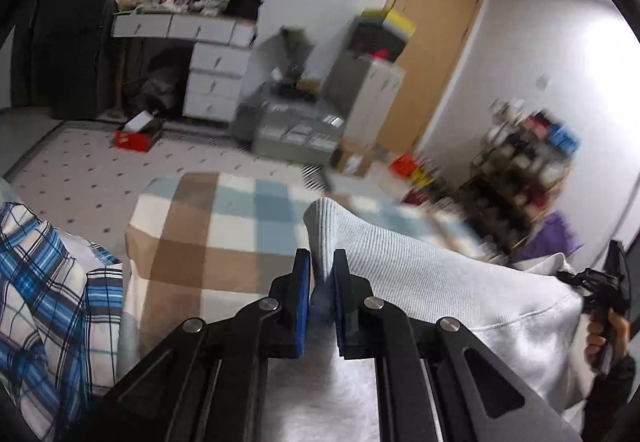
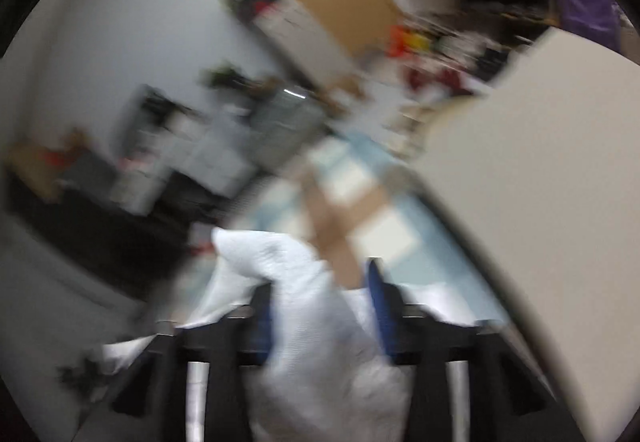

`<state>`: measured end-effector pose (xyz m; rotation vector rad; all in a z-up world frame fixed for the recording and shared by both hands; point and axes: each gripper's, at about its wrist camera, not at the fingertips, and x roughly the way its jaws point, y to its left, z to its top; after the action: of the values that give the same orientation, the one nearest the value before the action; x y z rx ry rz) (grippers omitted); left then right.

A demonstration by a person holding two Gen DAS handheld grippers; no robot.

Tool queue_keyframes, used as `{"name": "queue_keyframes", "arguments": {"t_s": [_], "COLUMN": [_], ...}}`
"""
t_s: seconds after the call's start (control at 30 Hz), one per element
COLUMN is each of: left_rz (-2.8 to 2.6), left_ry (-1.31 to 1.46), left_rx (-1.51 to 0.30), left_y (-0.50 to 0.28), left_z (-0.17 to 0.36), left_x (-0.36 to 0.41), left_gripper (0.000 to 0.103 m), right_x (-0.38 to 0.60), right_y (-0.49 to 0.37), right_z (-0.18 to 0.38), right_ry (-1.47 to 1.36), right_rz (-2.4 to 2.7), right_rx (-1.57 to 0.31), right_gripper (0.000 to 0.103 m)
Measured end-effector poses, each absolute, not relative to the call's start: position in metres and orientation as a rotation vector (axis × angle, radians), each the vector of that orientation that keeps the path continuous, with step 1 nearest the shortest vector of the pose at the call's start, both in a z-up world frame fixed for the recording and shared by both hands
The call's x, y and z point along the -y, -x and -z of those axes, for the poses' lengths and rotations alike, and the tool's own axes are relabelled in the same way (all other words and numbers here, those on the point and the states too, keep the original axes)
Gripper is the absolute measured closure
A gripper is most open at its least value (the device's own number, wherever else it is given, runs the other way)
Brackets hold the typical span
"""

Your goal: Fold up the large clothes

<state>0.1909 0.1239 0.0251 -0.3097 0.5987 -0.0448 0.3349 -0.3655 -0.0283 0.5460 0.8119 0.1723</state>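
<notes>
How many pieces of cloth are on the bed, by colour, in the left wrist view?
White ribbed garment: 1
Blue plaid shirt: 1
Blue and brown checked blanket: 1
Total: 3

Sweater (image 1: 440, 274) on blanket (image 1: 208, 226) — shirt (image 1: 52, 282) left

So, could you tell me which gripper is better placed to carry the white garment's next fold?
Probably the left gripper: it is shut on the white garment. The right gripper stands apart around loose cloth, heavily blurred.
</notes>
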Motion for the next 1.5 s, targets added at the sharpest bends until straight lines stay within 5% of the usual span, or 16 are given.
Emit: {"name": "queue_keyframes", "arguments": {"t_s": [0.1,0.27,0.5,0.7,0.8,0.83,0.87,1.1,1.23,1.3,1.33,1.37,1.43,1.5], "left_rz": [-0.015,-0.044,-0.051,-0.052,-0.053,-0.051,-0.051,0.017,-0.019,-0.022,-0.005,0.009,-0.01,-0.024], "left_ry": [0.271,0.284,0.273,0.27,0.268,0.27,0.273,0.288,0.25,0.25,0.258,0.257,0.233,0.224], "left_rx": [-0.692,-0.735,-0.742,-0.754,-0.763,-0.764,-0.765,-0.708,-0.842,-0.891,-0.885,-0.874,-0.85,-0.852], "left_y": [-0.213,-0.217,-0.216,-0.218,-0.219,-0.219,-0.218,-0.201,-0.228,-0.223,-0.217,-0.206,-0.175,-0.151], "left_z": [0.0,0.02,0.021,0.022,0.023,0.023,0.022,-0.002,0.023,0.029,0.027,0.023,0.018,0.018], "left_x": [-0.123,-0.134,-0.133,-0.133,-0.134,-0.134,-0.134,-0.134,-0.122,-0.117,-0.118,-0.118,-0.12,-0.123], "left_gripper": [0.097,0.097,0.097,0.097,0.097,0.097,0.097,0.096,0.09,0.083,0.073,0.066,0.045,0.045], "right_x": [0.35,0.353,0.367,0.323,0.301,0.298,0.296,0.341,0.327,0.322,0.323,0.324,0.332,0.34], "right_y": [-0.332,-0.309,-0.31,-0.332,-0.339,-0.34,-0.338,-0.285,-0.326,-0.321,-0.312,-0.299,-0.272,-0.24], "right_z": [0.041,0.025,0.014,0.035,0.045,0.045,0.044,0.002,0.035,0.041,0.038,0.033,0.028,0.032], "right_ry": [-0.504,-0.416,-0.569,-0.218,-0.168,-0.17,-0.181,-0.339,-0.184,-0.165,-0.164,-0.157,-0.15,-0.163], "right_rz": [-0.192,-0.264,-0.544,-0.242,-0.289,-0.306,-0.325,-0.328,-0.048,-0.07,-0.098,-0.121,-0.144,-0.188], "right_rx": [-0.838,-0.731,-0.673,-0.796,-0.789,-0.795,-0.803,-0.561,-0.765,-0.809,-0.793,-0.762,-0.713,-0.697], "right_gripper": [0.052,0.021,0.018,0.012,0.028,0.071,0.093,0.096,0.073,0.072,0.065,0.046,0.023,0.022]}}
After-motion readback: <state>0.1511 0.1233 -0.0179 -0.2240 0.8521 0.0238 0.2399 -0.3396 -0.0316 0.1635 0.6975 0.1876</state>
